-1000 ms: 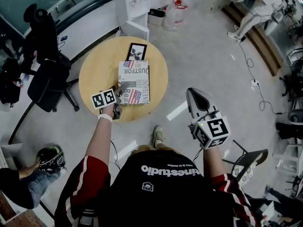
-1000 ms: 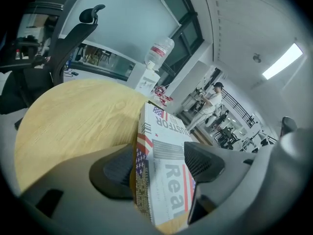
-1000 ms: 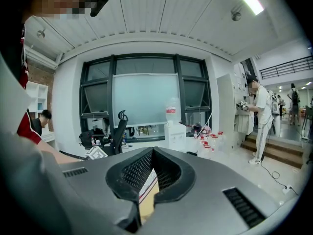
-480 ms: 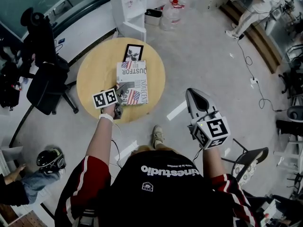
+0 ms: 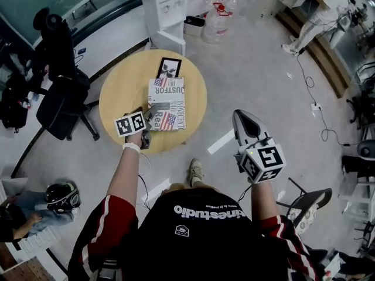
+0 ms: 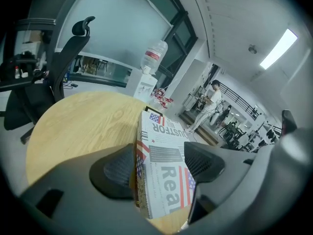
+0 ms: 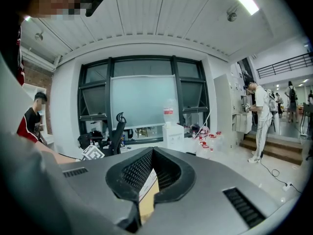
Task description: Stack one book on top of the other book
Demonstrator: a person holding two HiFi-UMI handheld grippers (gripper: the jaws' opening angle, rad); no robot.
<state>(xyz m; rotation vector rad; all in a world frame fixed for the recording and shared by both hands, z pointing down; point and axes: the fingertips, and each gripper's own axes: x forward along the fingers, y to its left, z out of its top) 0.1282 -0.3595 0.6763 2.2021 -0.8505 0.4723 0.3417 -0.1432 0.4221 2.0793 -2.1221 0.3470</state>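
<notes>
A white book with flag print (image 5: 167,101) lies on the round wooden table (image 5: 120,95). A smaller dark-covered book (image 5: 170,68) lies just beyond it, at the table's far edge. My left gripper (image 5: 150,115) is at the white book's near left corner. In the left gripper view the white book (image 6: 164,158) sits between the two pads (image 6: 119,170), and the left gripper (image 6: 161,168) is shut on it. My right gripper (image 5: 239,116) hangs in the air to the right of the table, its jaws shut on nothing (image 7: 153,153).
A black office chair (image 5: 58,92) stands left of the table. A water dispenser (image 5: 164,4) and water bottles (image 5: 218,10) stand beyond it. A person (image 5: 26,206) sits on the floor at the lower left; another (image 5: 319,13) stands far right. A folding chair (image 5: 307,199) is behind my right arm.
Both grippers and both books keep their places; only the head view has shifted a little. The person on the floor at lower left has moved.
</notes>
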